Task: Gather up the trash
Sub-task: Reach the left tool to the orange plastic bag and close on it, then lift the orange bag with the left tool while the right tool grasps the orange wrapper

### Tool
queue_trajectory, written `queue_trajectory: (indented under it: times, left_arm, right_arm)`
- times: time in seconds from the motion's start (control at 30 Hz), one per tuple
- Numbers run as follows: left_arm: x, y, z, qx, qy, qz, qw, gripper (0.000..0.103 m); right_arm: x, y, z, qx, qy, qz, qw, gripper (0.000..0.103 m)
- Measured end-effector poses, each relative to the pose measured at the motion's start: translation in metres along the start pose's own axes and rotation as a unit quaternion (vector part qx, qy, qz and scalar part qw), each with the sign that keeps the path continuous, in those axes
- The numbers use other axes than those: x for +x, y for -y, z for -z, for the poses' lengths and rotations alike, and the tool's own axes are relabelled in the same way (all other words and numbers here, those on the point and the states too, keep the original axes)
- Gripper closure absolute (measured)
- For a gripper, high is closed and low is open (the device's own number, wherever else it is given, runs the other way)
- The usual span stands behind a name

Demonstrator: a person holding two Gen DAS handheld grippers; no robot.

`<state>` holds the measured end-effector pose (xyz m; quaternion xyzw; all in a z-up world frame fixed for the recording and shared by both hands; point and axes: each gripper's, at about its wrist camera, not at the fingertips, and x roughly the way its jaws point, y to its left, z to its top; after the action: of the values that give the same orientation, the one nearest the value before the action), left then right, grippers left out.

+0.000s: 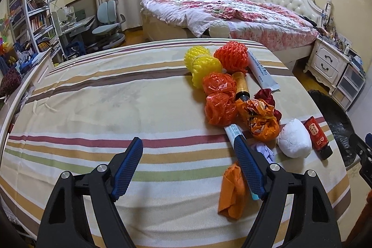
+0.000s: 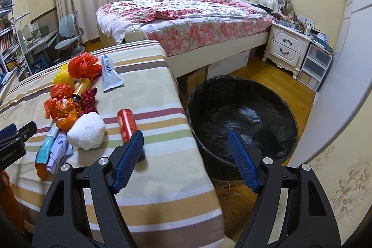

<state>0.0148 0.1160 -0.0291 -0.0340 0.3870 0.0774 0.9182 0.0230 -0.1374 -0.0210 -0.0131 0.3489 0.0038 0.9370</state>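
Trash pile [image 1: 234, 94] of crumpled orange plastic and foam nets sits mid striped-cloth desk [image 1: 116, 108], both my jaws wide and empty, so I risk knocking the red cylindrical can [image 2: 126, 126] off the edge, missing the black-lined bin [image 2: 241, 113].

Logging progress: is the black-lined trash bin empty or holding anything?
Seemingly empty: the trash bin shows only bare black liner inside; its near inside wall is hidden.

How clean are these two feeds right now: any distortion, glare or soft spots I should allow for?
Left wrist: strong fisheye bending, the striped bed edge bows and corners go black; trash stays sharp. Right wrist: same warping; glare patch on the black bin liner; the red can is partly hidden by a finger of the right gripper. Warm, even indoor light in both.
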Motion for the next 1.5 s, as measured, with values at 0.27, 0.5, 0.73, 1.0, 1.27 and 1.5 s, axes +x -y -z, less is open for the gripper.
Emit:
queue_trajectory:
  times: [0.27, 0.5, 0.73, 1.0, 1.27, 1.5]
  left_arm:
    - [0.022, 0.0, -0.016, -0.001, -0.013, 0.0, 0.9999, 0.025]
    - [0.042, 0.001, -0.027, 0.004, -0.024, 0.002, 0.9997, 0.025]
    - [0.049, 0.004, -0.035, 0.016, -0.03, 0.016, 0.9993, 0.025]
    - [0.047, 0.008, -0.042, 0.021, -0.032, 0.035, 0.9986, 0.025]
    - [0.058, 0.009, -0.047, 0.033, -0.043, 0.066, 0.9964, 0.059]
    - [0.047, 0.002, -0.04, 0.024, -0.043, 0.089, 0.9948, 0.075]
  right_arm:
    - [0.019, -0.021, -0.018, -0.013, -0.012, -0.033, 0.999, 0.038]
    - [0.032, -0.033, -0.029, -0.02, -0.018, -0.035, 0.999, 0.038]
    - [0.044, -0.031, -0.032, -0.015, -0.029, -0.03, 0.999, 0.038]
    - [0.047, -0.017, -0.035, -0.004, -0.033, -0.02, 0.999, 0.038]
    - [0.047, -0.013, -0.024, -0.004, -0.047, -0.018, 0.999, 0.038]
    - [0.046, -0.016, -0.018, -0.008, -0.054, -0.021, 0.998, 0.038]
